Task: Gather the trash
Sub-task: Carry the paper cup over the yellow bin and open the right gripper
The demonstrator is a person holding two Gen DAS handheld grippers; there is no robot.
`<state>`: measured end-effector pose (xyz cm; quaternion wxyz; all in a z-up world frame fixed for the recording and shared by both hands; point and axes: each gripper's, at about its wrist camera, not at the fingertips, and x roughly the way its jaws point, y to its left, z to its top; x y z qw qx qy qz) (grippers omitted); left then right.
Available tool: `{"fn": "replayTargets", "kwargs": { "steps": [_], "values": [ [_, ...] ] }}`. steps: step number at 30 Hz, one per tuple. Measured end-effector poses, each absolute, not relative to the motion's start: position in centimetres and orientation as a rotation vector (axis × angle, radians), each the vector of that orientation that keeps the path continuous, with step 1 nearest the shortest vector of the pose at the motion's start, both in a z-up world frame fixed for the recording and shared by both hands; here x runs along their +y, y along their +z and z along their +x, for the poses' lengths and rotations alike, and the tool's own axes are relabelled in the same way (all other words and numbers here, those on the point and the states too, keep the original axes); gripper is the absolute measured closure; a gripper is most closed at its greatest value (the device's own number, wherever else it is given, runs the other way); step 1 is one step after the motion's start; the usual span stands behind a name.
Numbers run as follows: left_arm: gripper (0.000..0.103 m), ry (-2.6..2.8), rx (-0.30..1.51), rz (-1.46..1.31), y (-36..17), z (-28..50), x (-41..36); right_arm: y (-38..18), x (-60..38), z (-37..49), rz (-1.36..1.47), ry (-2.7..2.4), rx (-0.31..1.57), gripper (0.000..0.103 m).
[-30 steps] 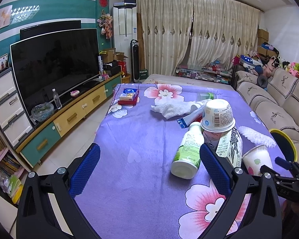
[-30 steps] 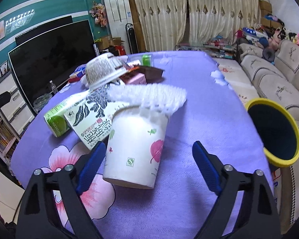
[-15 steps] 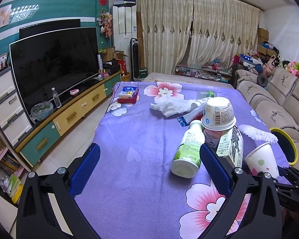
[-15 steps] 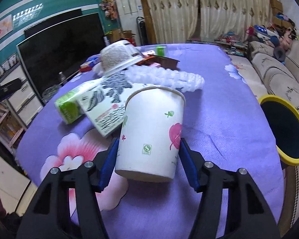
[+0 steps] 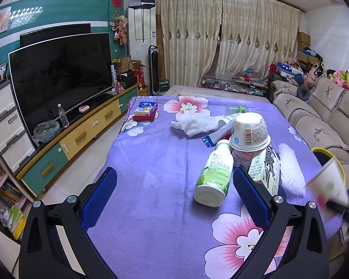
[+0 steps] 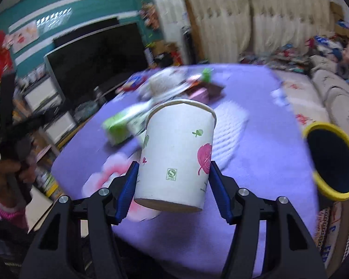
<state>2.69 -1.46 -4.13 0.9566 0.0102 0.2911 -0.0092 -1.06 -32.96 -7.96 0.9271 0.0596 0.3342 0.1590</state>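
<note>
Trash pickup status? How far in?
Early. Nothing visibly binned yet. In hand: the right claw is shut on the paper cup, lifted near the yellow-rimmed bin. Left claw open, empty. Left: bottle, carton, upturned tub, foam sheet.

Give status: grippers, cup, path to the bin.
Right gripper shut on paper cup, cup off the table. Left gripper open, empty, over the tablecloth. Yellow-rimmed bin to the right; nothing between.

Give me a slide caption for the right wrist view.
Right tool shut on white flower-printed paper cup, yellow-rimmed bin at right.
</note>
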Motion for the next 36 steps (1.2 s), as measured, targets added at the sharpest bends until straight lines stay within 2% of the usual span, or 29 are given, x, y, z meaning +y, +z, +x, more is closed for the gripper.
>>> {"fn": "replayTargets", "kwargs": {
  "steps": [8,18,21,24,36],
  "values": [
    [0.005,-0.052,0.602,0.033,-4.2,3.0,-2.4,-6.9,-44.0,0.9,0.199,-0.069,0.596,0.045],
    [0.005,-0.138,0.632,0.053,-4.6,4.3,-5.4,-13.4,-55.9,7.3,0.339,-0.35,0.774,0.045],
    [0.005,-0.164,0.647,0.056,-4.9,5.2,-6.5,-15.2,-57.0,9.2,0.351,-0.372,0.832,0.044],
    [0.005,-0.186,0.661,0.067,-5.3,6.3,-7.7,-16.1,-57.7,10.2,0.356,-0.386,0.85,0.031],
    [0.005,-0.288,0.694,0.09,-5.6,12.0,-11.4,-14.1,-57.3,8.8,0.345,-0.386,0.78,0.025]
  ]
}}
